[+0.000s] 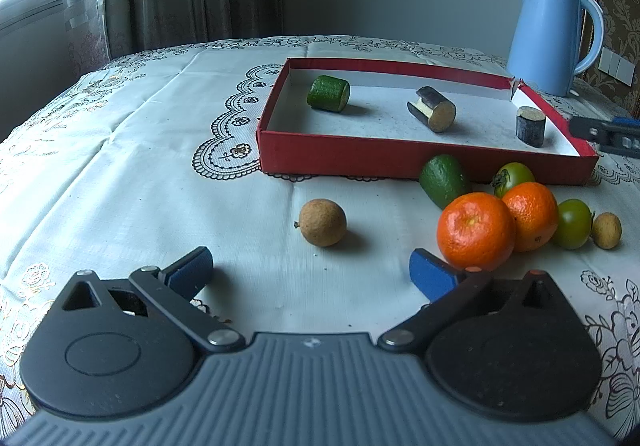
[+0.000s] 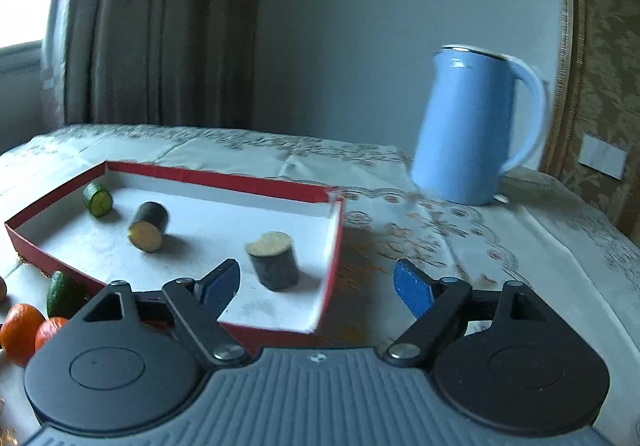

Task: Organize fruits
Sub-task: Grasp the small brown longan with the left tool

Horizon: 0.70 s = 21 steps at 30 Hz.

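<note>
Counting three cut pieces in the red tray (image 1: 344,159), we hold both grippers, left gripper (image 1: 312,272) and right gripper (image 2: 316,286), spread and empty, with oranges (image 1: 476,232), avocado (image 1: 444,179), green tomatoes (image 1: 572,224) and longans (image 1: 323,222) outside, near the tray's front wall.

Open bench (image 1: 132,181) lies left of the lone longan (image 1: 322,222), while clustered oranges (image 1: 476,231) (touching each other) crowd the right before the red tray (image 1: 340,155).

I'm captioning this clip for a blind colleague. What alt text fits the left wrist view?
The open left tool hovers over a patterned tablecloth, facing a small brown fruit and a cluster of two oranges, green fruits and an avocado. Behind them a shallow red box holds three cut cylinder pieces, with a blue kettle beyond.
</note>
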Motion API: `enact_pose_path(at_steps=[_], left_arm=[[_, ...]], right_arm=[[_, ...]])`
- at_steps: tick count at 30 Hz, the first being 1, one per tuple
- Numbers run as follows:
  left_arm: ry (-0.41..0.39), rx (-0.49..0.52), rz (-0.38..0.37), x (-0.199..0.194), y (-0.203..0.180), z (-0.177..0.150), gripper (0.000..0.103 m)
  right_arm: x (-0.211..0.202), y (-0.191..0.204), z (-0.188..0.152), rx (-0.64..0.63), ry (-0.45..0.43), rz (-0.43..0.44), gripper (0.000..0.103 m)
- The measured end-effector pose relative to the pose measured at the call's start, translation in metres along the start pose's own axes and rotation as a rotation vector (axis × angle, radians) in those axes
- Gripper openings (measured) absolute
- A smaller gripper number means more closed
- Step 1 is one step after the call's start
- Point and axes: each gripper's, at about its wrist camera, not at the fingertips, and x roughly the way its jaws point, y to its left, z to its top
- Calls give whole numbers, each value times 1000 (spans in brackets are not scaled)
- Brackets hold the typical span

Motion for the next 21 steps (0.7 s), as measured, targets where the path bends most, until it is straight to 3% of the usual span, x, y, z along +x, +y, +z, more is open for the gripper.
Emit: enact_pose_path(at_steps=[7, 15, 18, 21], left_arm=[[-9, 4, 11, -1, -1, 0, 103], [-30, -34, 26, 2, 3, 14, 103], [-20, 5, 36, 8, 0, 17, 83], [-17, 9, 38, 10, -1, 16, 81]], right_arm=[[-3, -26, -12, 117, 27, -21, 84], [-2, -18, -14, 65, 25, -38, 84], [-2, -19, -15, 70, 26, -37, 84], [-2, -18, -15, 69, 26, -38, 84]])
